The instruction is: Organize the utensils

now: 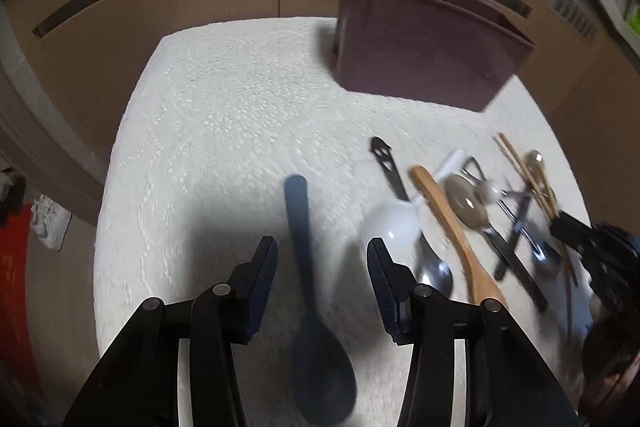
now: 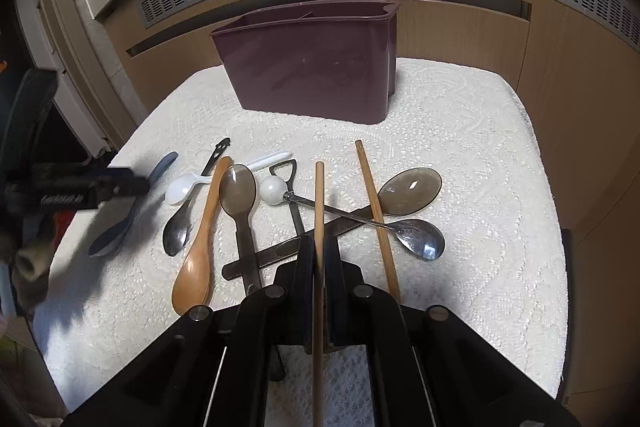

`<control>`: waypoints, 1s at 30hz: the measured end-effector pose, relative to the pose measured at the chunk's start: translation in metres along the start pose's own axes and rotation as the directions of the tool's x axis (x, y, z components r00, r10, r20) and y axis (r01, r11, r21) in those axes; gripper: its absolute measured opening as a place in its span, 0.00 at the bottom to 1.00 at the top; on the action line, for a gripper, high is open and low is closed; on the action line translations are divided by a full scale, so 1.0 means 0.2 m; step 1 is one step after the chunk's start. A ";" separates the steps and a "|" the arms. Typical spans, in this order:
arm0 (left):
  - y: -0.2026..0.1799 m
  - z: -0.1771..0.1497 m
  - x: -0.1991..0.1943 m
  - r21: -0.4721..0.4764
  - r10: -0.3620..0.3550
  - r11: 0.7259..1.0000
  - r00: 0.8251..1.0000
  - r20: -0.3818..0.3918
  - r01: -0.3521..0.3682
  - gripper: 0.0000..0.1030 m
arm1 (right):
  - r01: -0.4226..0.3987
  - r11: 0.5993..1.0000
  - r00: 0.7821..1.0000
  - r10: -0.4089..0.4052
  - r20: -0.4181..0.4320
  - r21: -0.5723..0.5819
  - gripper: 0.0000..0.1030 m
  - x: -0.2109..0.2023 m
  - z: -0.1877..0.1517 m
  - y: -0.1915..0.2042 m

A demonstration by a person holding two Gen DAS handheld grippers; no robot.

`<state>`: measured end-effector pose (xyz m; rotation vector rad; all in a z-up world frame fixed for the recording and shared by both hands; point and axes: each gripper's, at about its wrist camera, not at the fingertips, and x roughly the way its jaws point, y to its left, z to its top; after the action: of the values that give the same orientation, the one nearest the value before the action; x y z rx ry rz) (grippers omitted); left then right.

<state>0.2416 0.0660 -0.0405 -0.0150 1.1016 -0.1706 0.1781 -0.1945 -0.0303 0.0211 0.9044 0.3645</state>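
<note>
**Sorting barely begun: one chopstick gripped, holder looks empty**

Nearest in the right wrist view, the right gripper (image 2: pixel 318 251) has its jaws pressed tight on a wooden chopstick (image 2: pixel 319 203), which runs up between them and points away toward the far side. In the left wrist view, the left gripper (image 1: pixel 322 255) has its jaws partly apart, straddling the handle of a dark blue spoon (image 1: pixel 310 287) that lies flat on the worktop (image 1: pixel 224 107); the pads do not touch it.

Beyond the jaws, the rest lies loose in a heap on the white lace cloth: a wooden spoon (image 2: pixel 202 239), a brown translucent spoon (image 2: pixel 239 191), a white plastic spoon (image 2: pixel 182 188), a steel spoon (image 2: pixel 422 237) and the second chopstick (image 2: pixel 376 211), several crossing one another.

At the far edge stands the maroon utensil holder (image 2: pixel 312 75). The little of its inside that shows holds nothing. So, as I judge it, nearly everything is still to be put away.
</note>
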 end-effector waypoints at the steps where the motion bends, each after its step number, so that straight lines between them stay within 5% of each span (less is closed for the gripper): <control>1: 0.02 0.03 0.04 -0.011 0.011 1.000 1.000 -0.027 -0.011 0.42 | -0.004 1.000 1.000 0.004 0.000 0.000 0.04 0.00 0.00 0.00; 5: 0.04 0.06 0.11 -0.016 0.006 1.000 0.999 -0.048 -0.007 0.29 | -0.015 1.000 1.000 0.015 -0.005 -0.003 0.04 0.00 0.00 0.01; 7: 0.02 0.05 0.10 -0.002 0.005 1.000 1.000 -0.026 -0.005 0.12 | -0.020 1.000 1.000 0.020 -0.008 -0.001 0.04 0.00 0.00 0.01; 13: -0.07 -0.06 -0.12 0.024 -0.042 0.999 0.989 0.142 0.039 0.12 | -0.019 1.000 0.999 0.019 0.027 -0.005 0.04 -0.07 0.02 0.03; 17: -0.14 -0.10 -0.29 0.036 -0.071 0.997 0.959 0.273 0.064 0.12 | -0.009 1.000 0.999 0.010 0.052 -0.014 0.04 -0.11 0.04 0.06; 24: -0.21 -0.02 -0.51 0.050 -0.140 0.990 0.911 0.387 0.130 0.12 | -0.021 1.000 0.994 0.022 0.103 -0.005 0.04 -0.24 0.14 0.08; 30: -0.28 0.32 -0.90 0.111 -0.175 0.984 0.812 0.556 0.136 0.12 | -0.006 0.999 0.951 0.018 0.310 -0.039 0.04 -0.58 0.57 0.09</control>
<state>0.2116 0.0330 0.1528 -0.0924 0.4943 -0.3284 0.1957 -0.1999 0.1332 0.0475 0.5860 0.3771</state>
